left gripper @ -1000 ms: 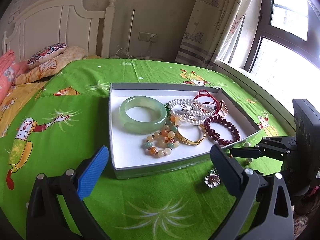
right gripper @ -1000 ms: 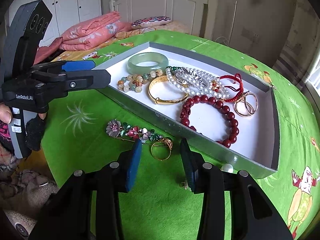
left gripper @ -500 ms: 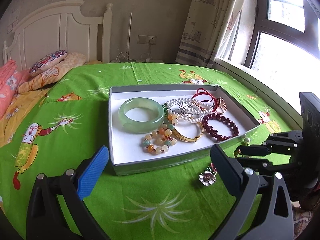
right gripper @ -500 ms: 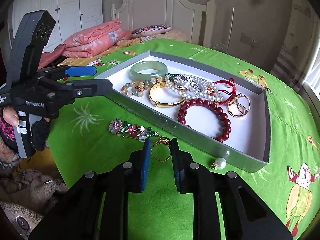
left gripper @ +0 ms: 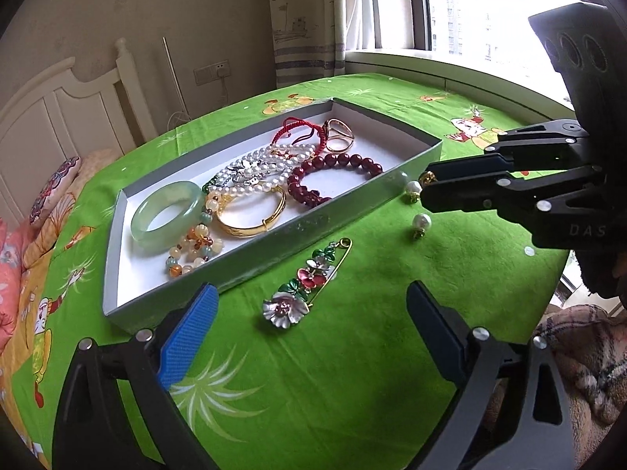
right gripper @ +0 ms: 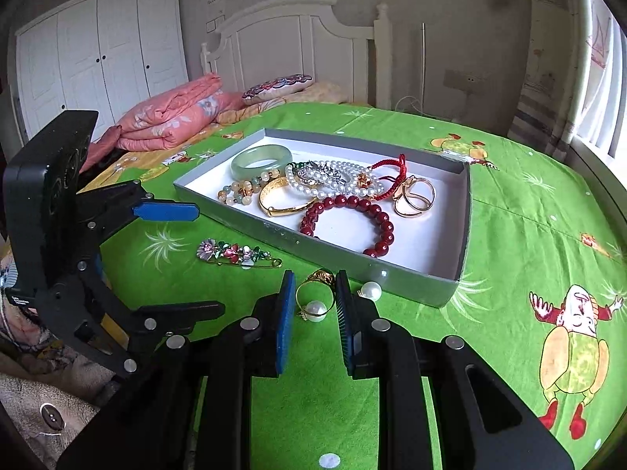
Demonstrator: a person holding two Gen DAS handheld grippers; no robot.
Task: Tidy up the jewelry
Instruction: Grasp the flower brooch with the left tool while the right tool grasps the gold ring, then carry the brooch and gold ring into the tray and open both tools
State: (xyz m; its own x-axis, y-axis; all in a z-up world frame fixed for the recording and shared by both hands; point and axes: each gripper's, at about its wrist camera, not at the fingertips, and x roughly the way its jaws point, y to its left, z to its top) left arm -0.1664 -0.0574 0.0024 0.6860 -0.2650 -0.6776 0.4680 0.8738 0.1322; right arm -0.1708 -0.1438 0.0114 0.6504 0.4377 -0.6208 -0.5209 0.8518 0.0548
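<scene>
A bed under a green cartoon sheet point(right gripper: 529, 203) carries a grey tray point(right gripper: 464, 211) of bracelets. White headboard point(right gripper: 290, 39), wardrobe point(right gripper: 98, 51), curtained window point(left gripper: 482, 11). Right claw point(right gripper: 313, 293) pinches a gold ring point(right gripper: 315, 286) above the sheet; left claw point(left gripper: 309, 333) gapes, slightly narrowed, over a flower brooch point(left gripper: 301, 286).

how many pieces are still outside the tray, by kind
flower brooch: 1
gold ring: 1
pearl earrings: 2
total: 4 outside the tray
</scene>
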